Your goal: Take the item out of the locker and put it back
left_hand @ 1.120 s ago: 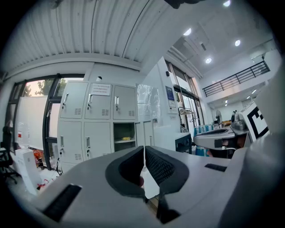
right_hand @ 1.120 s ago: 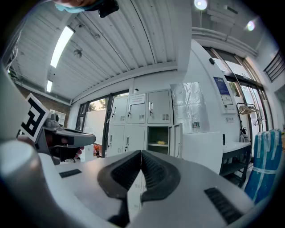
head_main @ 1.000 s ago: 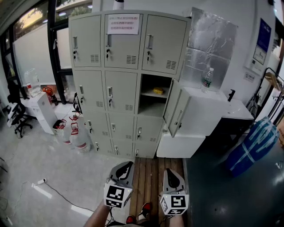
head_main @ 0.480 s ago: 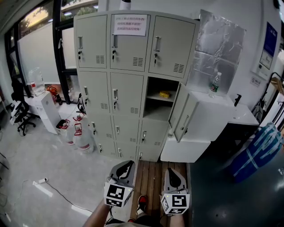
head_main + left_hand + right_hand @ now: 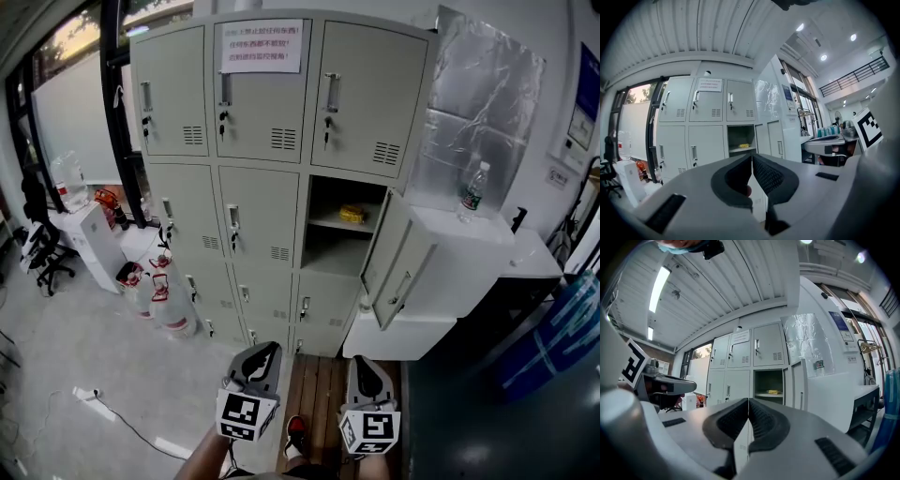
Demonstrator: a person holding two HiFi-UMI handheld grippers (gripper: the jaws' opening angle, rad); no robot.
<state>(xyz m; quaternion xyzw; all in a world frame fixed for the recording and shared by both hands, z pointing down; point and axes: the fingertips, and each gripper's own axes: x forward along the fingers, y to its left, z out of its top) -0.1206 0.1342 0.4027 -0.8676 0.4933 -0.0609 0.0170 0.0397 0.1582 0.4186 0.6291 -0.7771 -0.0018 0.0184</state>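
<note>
A grey bank of lockers [image 5: 262, 178] stands ahead. One locker in the middle row on the right [image 5: 339, 225] is open, its door [image 5: 392, 258] swung out to the right. A small yellow item [image 5: 352, 214] lies on the shelf inside; the same yellow item [image 5: 743, 146] [image 5: 773, 392] shows in both gripper views. My left gripper [image 5: 267, 353] and right gripper [image 5: 361, 367] are held side by side low in the head view, well short of the lockers. Both point level at the lockers, jaws shut and empty.
Water jugs [image 5: 155, 295] and a white unit [image 5: 89, 239] stand on the floor at the left. A white cabinet [image 5: 450, 272] with a bottle [image 5: 475, 192] on top stands right of the lockers. Wooden boards [image 5: 319, 398] lie on the floor before them. A cable [image 5: 112, 417] crosses the floor.
Both grippers and the head camera have moved closer to the lockers, which now look larger. The jaws stayed shut.
</note>
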